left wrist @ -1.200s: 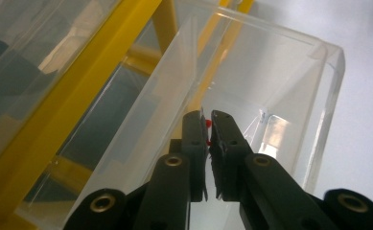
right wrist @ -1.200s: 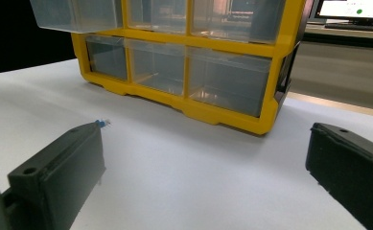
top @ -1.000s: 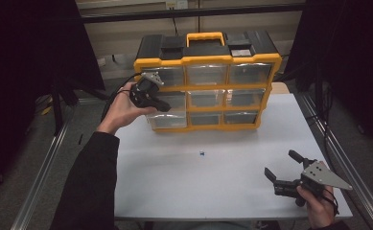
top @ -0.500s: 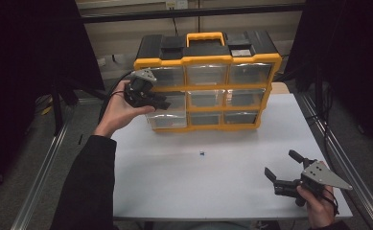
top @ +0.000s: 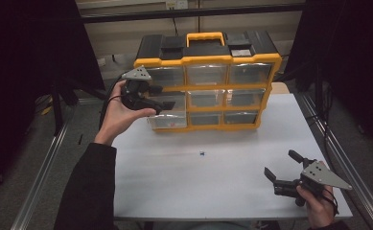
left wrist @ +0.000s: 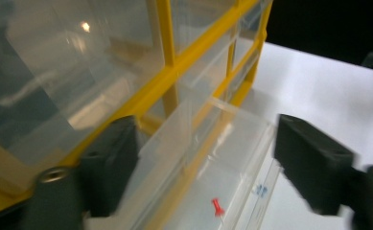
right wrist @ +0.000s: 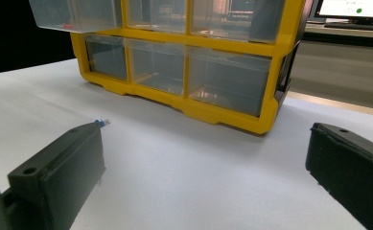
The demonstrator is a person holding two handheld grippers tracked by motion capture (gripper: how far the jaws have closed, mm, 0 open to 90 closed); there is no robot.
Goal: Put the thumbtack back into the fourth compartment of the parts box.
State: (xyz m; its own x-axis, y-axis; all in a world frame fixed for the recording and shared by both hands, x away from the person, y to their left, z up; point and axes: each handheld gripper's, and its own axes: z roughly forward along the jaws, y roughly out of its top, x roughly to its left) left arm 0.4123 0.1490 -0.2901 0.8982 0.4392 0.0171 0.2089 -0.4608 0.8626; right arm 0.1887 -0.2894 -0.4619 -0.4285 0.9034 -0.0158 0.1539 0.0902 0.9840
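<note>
Jaws of the left gripper (top: 157, 97) spread wide over the pulled-out clear plastic drawer (left wrist: 222, 177) holding a red pushpin (left wrist: 216, 207); right gripper (top: 282, 168) likewise spread above the white tabletop (top: 213, 177).

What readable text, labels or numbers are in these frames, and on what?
No text can be read.
Pulled-out drawer: a small blue mark on its front lip in the left gripper view, too blurred to read.
Monitor behind the organizer in the right gripper view: screen content too small to read.
Organizer in the high view: no legible brand or label.
</note>
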